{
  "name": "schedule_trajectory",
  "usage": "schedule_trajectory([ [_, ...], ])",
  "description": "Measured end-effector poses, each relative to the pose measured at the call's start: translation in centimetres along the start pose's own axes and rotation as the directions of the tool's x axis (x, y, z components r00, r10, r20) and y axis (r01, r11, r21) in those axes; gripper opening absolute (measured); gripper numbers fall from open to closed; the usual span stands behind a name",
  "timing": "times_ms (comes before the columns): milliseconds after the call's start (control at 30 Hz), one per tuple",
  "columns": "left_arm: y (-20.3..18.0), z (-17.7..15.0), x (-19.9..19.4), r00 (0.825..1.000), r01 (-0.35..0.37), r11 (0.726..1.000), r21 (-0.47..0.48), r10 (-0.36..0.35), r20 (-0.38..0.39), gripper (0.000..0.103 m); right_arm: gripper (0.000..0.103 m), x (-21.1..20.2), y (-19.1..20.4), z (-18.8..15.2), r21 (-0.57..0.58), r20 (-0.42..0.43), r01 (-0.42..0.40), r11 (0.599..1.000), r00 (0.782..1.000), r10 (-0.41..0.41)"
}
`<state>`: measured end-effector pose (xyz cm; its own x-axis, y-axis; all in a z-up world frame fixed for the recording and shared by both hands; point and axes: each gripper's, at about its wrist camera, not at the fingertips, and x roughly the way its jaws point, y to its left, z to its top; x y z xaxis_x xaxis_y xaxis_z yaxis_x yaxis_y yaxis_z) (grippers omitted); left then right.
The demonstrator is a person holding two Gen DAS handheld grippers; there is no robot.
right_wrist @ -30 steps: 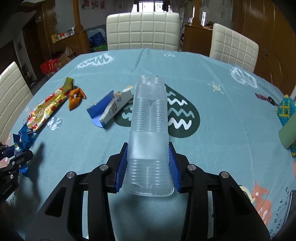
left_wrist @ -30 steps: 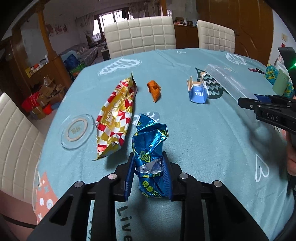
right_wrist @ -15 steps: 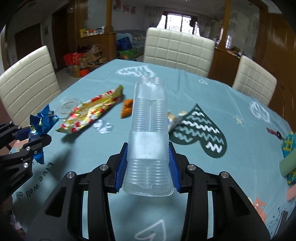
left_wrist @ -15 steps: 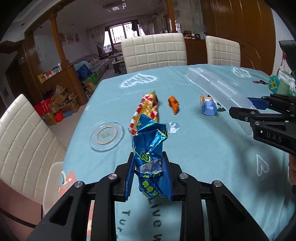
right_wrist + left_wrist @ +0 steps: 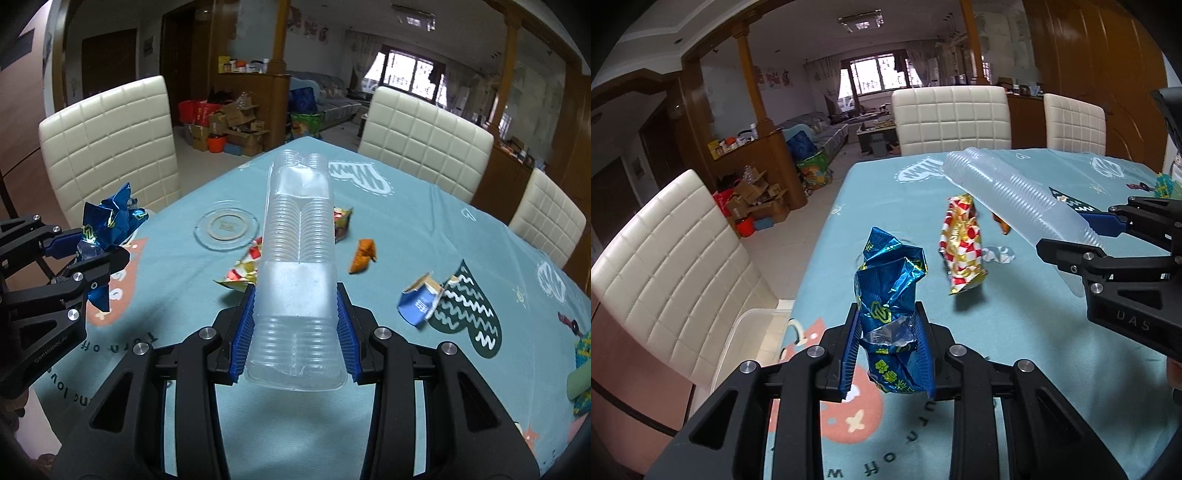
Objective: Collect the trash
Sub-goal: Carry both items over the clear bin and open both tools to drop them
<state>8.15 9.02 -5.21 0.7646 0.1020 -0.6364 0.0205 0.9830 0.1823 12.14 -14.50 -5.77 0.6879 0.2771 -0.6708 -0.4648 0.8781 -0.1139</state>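
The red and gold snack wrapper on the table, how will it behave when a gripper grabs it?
The red and gold snack wrapper lies flat and looks empty, so probably very light. Its creased foil suggests it will be floppy and crumple between pads. The glossy surface may slip, and it sits flush on the tablecloth, so pinching an edge could be fiddly.

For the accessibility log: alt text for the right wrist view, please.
The right gripper is shut on a clear plastic cup sleeve above a teal tablecloth; at left, the left gripper grips a crumpled blue wrapper.

Bare teal counter open toward the far chairs, red-and-gold wrapper, orange scrap, torn blue carton and clear glass coaster cluttering the middle, white chair flanking the counter edge beside a white bin on the floor.
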Motion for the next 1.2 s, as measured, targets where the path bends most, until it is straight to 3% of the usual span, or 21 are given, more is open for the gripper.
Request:
schedule_trajectory([
  [467,6.8,-2.0,0.8,0.994,-0.106,0.990,-0.092,0.104,-0.024,0.027,0.042,3.7,6.6,3.4,-0.137,-0.019,-0.077,0.988,0.997,0.075],
  [900,15.8,-2.9,2.9,0.964,-0.261,0.951,-0.167,0.250,-0.084,0.030,0.042,8.2,16.0,8.9,-0.290,-0.007,-0.173,0.941,0.984,0.179],
  [967,17.0,-3.1,3.4,0.961,-0.273,0.945,-0.179,0.258,-0.099,0.037,0.042,8.9,16.9,9.2,-0.299,-0.013,-0.180,0.937,0.983,0.185],
  [1033,18.0,-3.3,3.8,0.953,-0.301,0.932,-0.200,0.285,-0.107,0.065,0.042,9.9,17.8,9.6,-0.306,-0.026,-0.193,0.932,0.981,0.194],
  [1200,20.2,-4.3,3.9,0.940,-0.342,0.909,-0.239,0.324,-0.112,0.068,0.042,11.7,20.3,10.2,-0.342,-0.059,-0.227,0.912,0.974,0.220],
])
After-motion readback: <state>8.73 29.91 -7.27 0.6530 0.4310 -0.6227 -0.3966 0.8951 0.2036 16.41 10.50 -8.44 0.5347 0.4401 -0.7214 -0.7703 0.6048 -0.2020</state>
